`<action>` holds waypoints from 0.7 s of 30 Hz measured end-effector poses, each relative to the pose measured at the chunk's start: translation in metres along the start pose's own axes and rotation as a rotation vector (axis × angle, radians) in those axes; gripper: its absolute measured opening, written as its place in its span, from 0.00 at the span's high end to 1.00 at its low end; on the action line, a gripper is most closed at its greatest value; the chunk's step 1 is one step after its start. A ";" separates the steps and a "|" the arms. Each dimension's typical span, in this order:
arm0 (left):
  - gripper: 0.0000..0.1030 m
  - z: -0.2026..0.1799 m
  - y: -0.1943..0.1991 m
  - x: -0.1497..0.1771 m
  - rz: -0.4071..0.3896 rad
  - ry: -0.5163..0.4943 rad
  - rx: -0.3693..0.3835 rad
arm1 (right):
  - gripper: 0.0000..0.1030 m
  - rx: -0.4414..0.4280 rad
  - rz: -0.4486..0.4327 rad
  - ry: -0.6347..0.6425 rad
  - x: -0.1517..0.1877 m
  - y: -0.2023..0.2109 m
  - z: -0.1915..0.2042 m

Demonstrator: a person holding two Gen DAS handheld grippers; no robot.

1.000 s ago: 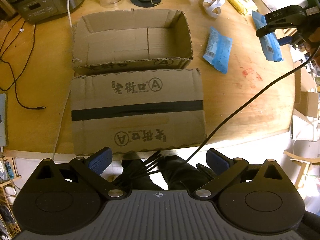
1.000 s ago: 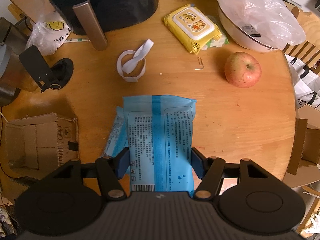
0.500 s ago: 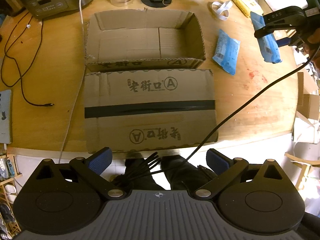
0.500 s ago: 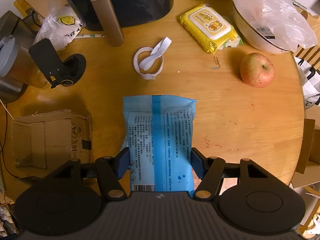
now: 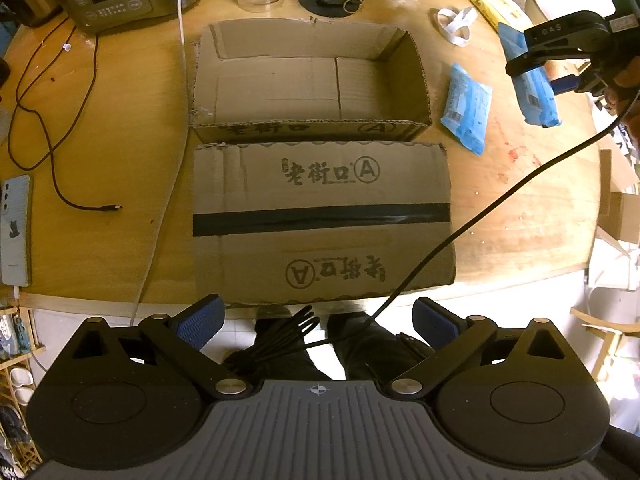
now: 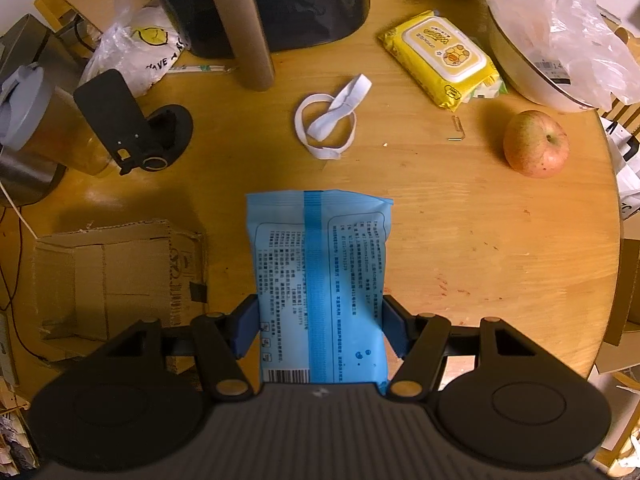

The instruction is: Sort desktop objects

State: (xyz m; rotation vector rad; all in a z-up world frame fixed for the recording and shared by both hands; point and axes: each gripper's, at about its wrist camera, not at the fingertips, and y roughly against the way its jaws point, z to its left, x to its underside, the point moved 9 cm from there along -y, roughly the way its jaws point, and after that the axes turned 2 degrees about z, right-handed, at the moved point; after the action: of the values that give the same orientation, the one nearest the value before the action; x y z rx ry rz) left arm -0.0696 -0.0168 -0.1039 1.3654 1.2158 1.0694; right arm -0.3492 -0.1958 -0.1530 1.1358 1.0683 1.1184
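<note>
Blue wipes packet [image 6: 322,288]: clamped between the fingers of my right gripper [image 6: 318,330], printed back facing up, barcode end nearest me; it hangs above the wooden counter [image 6: 460,240], off to the right of the box.
Right gripper: my fingers [image 6: 244,328] press both long edges of the packet; from the left wrist view the gripper [image 5: 536,68] is lifted over the counter's right side with the packet [image 5: 534,92] slanting down from it.
Left gripper [image 5: 316,322]: my fingers [image 5: 198,322] are spread wide with nothing between them, held off the near edge of the counter, in front of the box flap.
Open cardboard box [image 5: 312,80]: sits mid-counter, its big flap [image 5: 320,220] folded out flat toward me, a black tape strip across it.
Second blue packet [image 5: 466,108]: lies flat on the counter just right of the box.
White elastic band [image 6: 330,120]: looped on the counter beyond the held packet.
Yellow wipes pack [image 6: 440,58]: far right, near a bowl under a plastic bag [image 6: 560,28].
Apple [image 6: 536,144]: right side of the counter, well apart from the packet.
Phone [image 5: 16,228]: at the counter's left edge.
</note>
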 end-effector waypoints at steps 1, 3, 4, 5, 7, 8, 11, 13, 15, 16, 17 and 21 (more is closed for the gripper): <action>0.00 0.001 0.000 0.000 0.000 0.000 0.001 | 0.39 -0.001 0.000 0.000 0.000 0.000 0.002; 0.00 0.004 0.000 0.000 -0.001 0.001 0.003 | 0.39 -0.001 0.000 0.001 -0.001 -0.001 0.006; 0.00 0.005 0.001 0.000 -0.001 0.001 0.004 | 0.39 -0.001 0.001 0.001 -0.001 -0.001 0.008; 0.00 0.007 0.001 0.000 -0.002 0.002 0.004 | 0.39 -0.001 0.001 0.001 -0.001 -0.002 0.010; 0.00 0.010 0.002 0.000 -0.002 0.004 0.005 | 0.39 -0.002 0.002 0.002 -0.001 -0.002 0.014; 0.00 0.011 0.002 0.000 -0.002 0.005 0.006 | 0.39 -0.002 0.002 0.002 -0.001 -0.002 0.016; 0.00 0.015 0.002 -0.001 -0.002 0.008 0.007 | 0.39 -0.005 0.004 0.004 -0.002 -0.003 0.022; 0.00 0.017 0.002 -0.001 -0.003 0.009 0.008 | 0.39 -0.006 0.005 0.004 -0.002 -0.003 0.025; 0.00 0.019 0.002 -0.001 -0.002 0.009 0.009 | 0.39 -0.008 0.005 0.004 -0.002 -0.004 0.029; 0.00 0.020 0.002 -0.001 -0.002 0.009 0.010 | 0.39 -0.009 0.006 0.004 -0.001 -0.004 0.031; 0.00 0.021 0.002 -0.001 -0.002 0.009 0.011 | 0.39 -0.009 0.006 0.004 -0.001 -0.004 0.032; 0.00 0.026 0.002 -0.001 -0.003 0.010 0.014 | 0.39 -0.010 0.006 0.005 -0.001 -0.005 0.039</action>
State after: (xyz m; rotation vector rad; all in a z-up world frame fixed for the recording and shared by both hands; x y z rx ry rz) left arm -0.0444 -0.0210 -0.1054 1.3699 1.2345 1.0681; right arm -0.3099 -0.2018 -0.1538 1.1297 1.0632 1.1304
